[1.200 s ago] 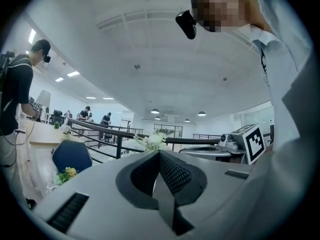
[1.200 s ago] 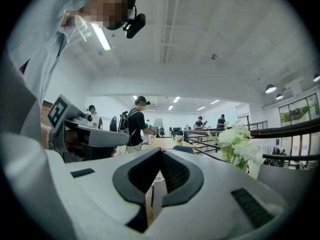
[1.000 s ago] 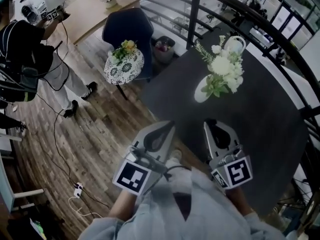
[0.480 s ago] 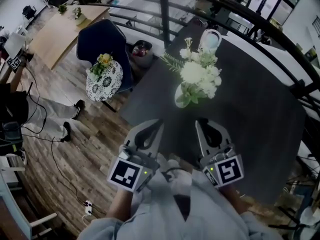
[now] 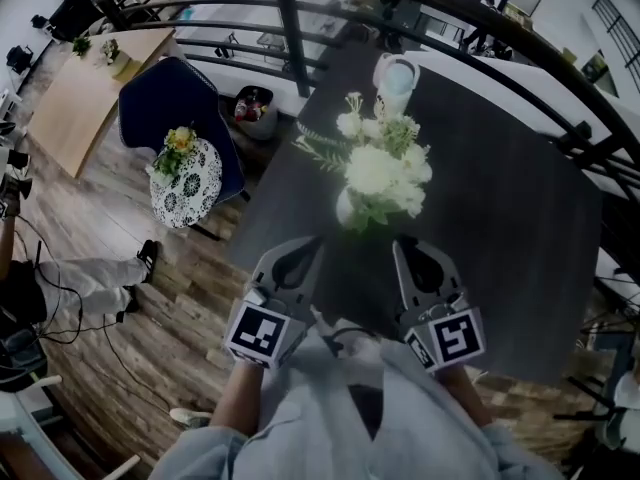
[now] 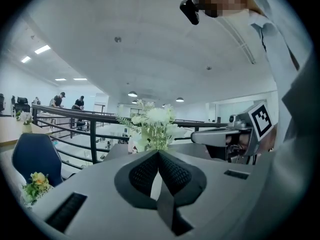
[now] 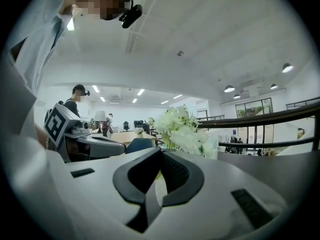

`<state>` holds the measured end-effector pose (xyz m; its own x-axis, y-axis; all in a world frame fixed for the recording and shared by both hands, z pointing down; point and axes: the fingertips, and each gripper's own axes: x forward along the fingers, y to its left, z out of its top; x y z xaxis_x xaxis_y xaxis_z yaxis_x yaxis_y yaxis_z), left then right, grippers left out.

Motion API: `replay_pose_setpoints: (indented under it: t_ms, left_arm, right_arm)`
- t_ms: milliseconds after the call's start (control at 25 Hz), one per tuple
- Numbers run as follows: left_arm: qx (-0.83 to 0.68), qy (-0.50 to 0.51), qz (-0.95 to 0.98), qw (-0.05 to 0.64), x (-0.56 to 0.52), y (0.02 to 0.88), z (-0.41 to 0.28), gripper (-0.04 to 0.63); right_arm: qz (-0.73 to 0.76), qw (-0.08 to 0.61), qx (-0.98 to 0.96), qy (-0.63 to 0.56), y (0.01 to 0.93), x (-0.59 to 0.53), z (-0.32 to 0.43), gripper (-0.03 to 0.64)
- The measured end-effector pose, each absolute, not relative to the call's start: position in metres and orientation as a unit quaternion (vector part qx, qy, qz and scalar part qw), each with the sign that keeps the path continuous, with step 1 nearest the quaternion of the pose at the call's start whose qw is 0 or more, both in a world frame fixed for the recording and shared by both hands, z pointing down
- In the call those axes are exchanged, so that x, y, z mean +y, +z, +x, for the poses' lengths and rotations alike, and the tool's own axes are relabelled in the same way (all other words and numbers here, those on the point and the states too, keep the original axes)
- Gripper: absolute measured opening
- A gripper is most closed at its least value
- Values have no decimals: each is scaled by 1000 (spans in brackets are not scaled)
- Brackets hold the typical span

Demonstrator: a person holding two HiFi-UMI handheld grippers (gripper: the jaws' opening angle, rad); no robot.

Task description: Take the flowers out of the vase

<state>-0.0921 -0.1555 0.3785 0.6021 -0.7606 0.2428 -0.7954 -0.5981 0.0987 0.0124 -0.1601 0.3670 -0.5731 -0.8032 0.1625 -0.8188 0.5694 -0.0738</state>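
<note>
A bunch of white flowers (image 5: 378, 168) with green leaves stands in a small white vase (image 5: 344, 208) on the dark table (image 5: 500, 198). In the head view my left gripper (image 5: 304, 244) and right gripper (image 5: 409, 246) sit side by side just short of the vase, one on each side of it. Both are shut with nothing between the jaws. Past the closed tips of the left gripper (image 6: 159, 151) the flowers (image 6: 154, 125) rise straight ahead. In the right gripper view the flowers (image 7: 181, 129) stand beyond the right gripper (image 7: 161, 150).
A white jug (image 5: 395, 74) stands on the table behind the flowers. A black railing (image 5: 290, 28) runs past the table's far side. Left of the table are a navy chair (image 5: 170, 98) and a lace-covered stool (image 5: 190, 183) with yellow flowers. A person's legs (image 5: 95, 278) lie at the left.
Both grippers have moved forward toward the vase, which now sits just past their tips. Both stayed shut. The view has swung, so the chair and stool lie further left.
</note>
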Motion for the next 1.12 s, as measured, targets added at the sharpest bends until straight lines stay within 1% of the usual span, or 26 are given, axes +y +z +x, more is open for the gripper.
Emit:
replay_pose_setpoints:
  t_ms: [40, 120, 200, 320, 520, 640, 800, 1040, 1120]
  left_arm:
    - [-428, 91, 894, 101, -157, 384, -91, -3]
    - [-408, 97, 903, 97, -160, 396, -91, 3]
    - [-387, 106, 912, 83, -165, 409, -91, 27]
    - [-358, 126, 922, 77, -177, 426, -89, 85]
    - [-306, 158, 936, 73, -189, 455, -82, 140]
    - [-292, 161, 940, 74, -194, 470, -77, 174]
    - [-280, 164, 943, 75, -200, 487, -67, 243]
    - [-254, 175, 949, 69, -205, 502, -48, 293]
    - [-250, 172, 950, 68, -205, 504, -42, 296]
  right_arm:
    - [467, 58, -879, 73, 369, -160, 14, 3]
    - [483, 60, -871, 75, 373, -157, 16, 2]
    - [495, 61, -863, 76, 376, -156, 16, 2]
    - [513, 68, -852, 82, 381, -159, 16, 2]
    - [545, 75, -830, 90, 387, -165, 12, 2]
    - [558, 79, -821, 95, 390, -167, 7, 3]
    - [571, 90, -810, 98, 394, -171, 4, 2]
    - [587, 101, -796, 108, 400, -172, 7, 3]
    - [592, 104, -791, 111, 402, -171, 10, 2]
